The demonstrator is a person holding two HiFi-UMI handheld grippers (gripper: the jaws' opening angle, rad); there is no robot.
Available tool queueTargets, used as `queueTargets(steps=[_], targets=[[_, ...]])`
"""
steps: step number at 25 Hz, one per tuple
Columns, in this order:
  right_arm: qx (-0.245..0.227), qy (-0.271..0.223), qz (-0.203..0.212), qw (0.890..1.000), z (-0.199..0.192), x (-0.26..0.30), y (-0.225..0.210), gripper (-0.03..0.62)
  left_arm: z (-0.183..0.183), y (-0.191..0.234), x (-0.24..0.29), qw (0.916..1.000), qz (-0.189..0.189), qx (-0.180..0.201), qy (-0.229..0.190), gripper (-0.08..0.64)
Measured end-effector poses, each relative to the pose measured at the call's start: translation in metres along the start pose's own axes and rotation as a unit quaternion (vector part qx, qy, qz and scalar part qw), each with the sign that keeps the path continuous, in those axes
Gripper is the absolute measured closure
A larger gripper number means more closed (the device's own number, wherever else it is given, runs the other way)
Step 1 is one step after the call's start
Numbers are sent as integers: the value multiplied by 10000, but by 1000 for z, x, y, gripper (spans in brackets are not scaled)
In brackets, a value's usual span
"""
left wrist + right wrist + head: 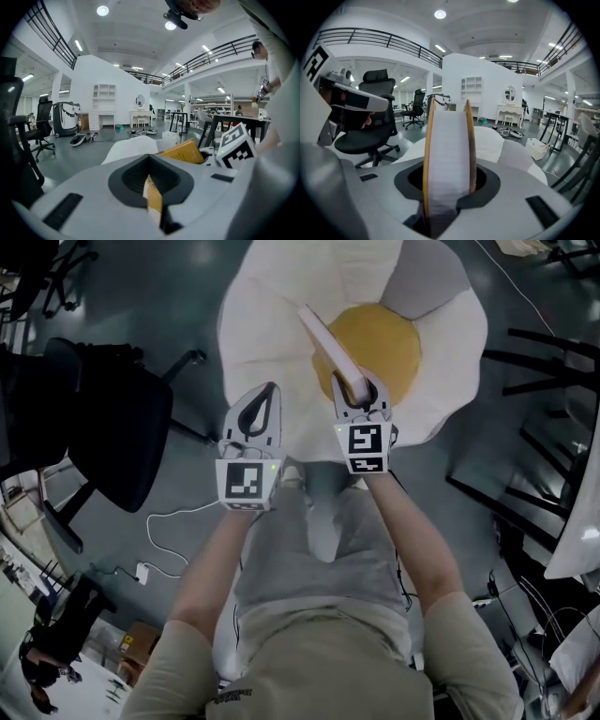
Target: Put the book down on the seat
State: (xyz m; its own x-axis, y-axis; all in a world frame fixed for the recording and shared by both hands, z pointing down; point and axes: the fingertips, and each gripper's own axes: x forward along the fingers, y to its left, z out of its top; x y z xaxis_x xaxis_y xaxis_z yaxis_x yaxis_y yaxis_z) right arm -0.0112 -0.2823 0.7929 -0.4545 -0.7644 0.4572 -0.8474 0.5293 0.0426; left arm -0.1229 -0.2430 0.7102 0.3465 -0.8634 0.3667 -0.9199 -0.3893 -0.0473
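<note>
Holding the book [328, 348] in my right tool [359, 390], I have both jaws pressed on its yellow covers. The white page edge stands between them, facing back along the tool. The book juts out past the jaws over the seat [281, 296], a big white cushion shaped like a fried egg. It slants across the near left rim of the yellow centre [389, 343]. From the head view I cannot tell for sure whether its far end touches the cushion. It is plainly not lying flat.

My left tool [255, 418] hangs just beside the right one, over the near edge of the seat. Its jaws are together, and nothing is between them as far as its own view shows. That view also catches the book, off to the right with one yellow cover up, next to the right tool's marker cube [236, 145].

I stand at the seat's near edge on a grey floor [187, 296]. A black office chair [112, 418] is to my left, well apart from the seat. A white cable [164, 526] trails over the floor near it. Dark chair frames [553, 362] stand on my right.
</note>
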Motion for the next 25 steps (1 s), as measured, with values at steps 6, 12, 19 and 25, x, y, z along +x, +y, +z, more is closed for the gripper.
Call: queueTargets(steps=[6,12,19,25], targets=[[-553,516,130,9970,-74,47,28,442,-74,0,11,9987,166,-197,435,551],[-415,1095,714,9906,-127,65,73,441,-102,19,17,9975,279,-255,596,551],[-143,1261,2032,9709,-152,60,133,263,-119,17,15,9962,226,-323,779,551],[404,1367,2434,9594,-152,37,150,199,-119,3,6,9952,103,-250,939,551]])
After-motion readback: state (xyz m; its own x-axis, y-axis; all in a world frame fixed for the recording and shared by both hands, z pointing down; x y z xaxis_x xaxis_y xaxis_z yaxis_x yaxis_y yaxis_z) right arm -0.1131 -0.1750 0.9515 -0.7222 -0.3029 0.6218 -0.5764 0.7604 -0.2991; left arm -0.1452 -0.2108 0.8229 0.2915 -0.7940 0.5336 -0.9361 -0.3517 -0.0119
